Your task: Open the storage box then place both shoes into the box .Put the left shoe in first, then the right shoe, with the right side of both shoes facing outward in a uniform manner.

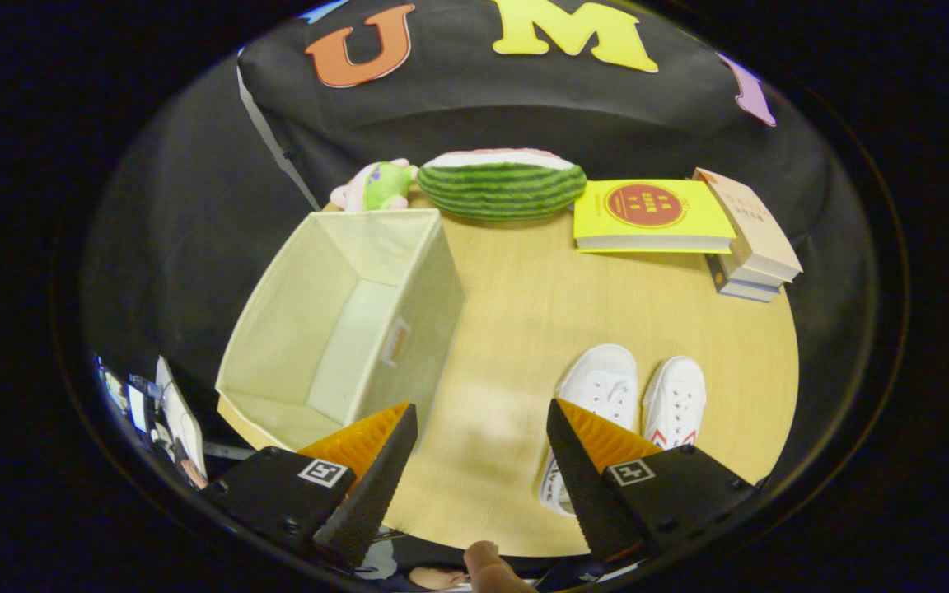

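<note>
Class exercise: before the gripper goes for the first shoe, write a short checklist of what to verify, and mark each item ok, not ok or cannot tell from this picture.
1. Box open on top, nothing inside: ok.
2. Gripper open, fingers spread with nothing between them: ok.
3. Both shoes on the table, side by side: ok.
4. Left shoe reachable: ok, it lies by the right finger, partly behind it.
5. Right shoe apart from the left one: cannot tell, they lie very close.
6. Path from the shoes to the box free: ok; watermelon toy and books lie beyond.
</note>
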Action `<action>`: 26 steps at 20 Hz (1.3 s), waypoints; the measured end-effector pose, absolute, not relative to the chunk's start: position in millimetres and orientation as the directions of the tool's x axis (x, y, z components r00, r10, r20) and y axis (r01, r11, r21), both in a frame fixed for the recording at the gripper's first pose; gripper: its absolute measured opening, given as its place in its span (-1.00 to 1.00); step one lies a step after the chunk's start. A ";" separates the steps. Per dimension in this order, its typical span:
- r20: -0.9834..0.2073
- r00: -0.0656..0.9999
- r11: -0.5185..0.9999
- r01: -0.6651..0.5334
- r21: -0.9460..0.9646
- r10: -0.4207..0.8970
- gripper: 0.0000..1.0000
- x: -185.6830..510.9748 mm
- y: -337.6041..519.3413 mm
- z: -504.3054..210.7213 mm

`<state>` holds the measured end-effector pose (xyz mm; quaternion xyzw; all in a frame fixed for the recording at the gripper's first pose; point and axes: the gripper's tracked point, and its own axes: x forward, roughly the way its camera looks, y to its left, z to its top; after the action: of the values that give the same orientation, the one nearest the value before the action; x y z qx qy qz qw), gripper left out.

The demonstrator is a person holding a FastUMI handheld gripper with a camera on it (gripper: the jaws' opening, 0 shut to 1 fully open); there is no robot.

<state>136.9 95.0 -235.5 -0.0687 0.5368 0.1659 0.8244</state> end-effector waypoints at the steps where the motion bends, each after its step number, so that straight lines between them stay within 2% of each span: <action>1: -0.915 0.369 0.940 -0.340 0.032 0.165 0.98 138.7 78.0 -242.7; 8: -0.950 0.308 0.965 -0.259 -0.033 0.050 0.97 129.7 -4.7 -300.0; 14: -0.972 0.225 0.969 -0.246 0.010 0.067 0.66 116.9 -24.3 -329.1; 16: -0.981 0.184 0.963 -0.269 0.003 0.055 0.40 111.8 -29.8 -343.9; 17: -0.983 0.171 0.961 -0.276 0.011 0.061 0.19 110.8 -28.7 -351.9; 18: -0.986 0.155 0.958 -0.285 0.018 0.064 0.06 111.5 -28.6 -360.0; 21: -0.980 0.157 0.953 -0.294 0.075 0.125 -0.58 119.6 -16.7 -362.1; 24: -0.972 0.162 0.961 -0.243 0.129 0.171 -0.88 118.1 -16.6 -360.8; 26: -0.956 0.177 0.952 -0.243 0.187 0.233 -0.89 117.5 -13.1 -353.6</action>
<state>117.5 -13.1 -353.6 -0.0040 0.6226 0.1551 0.7670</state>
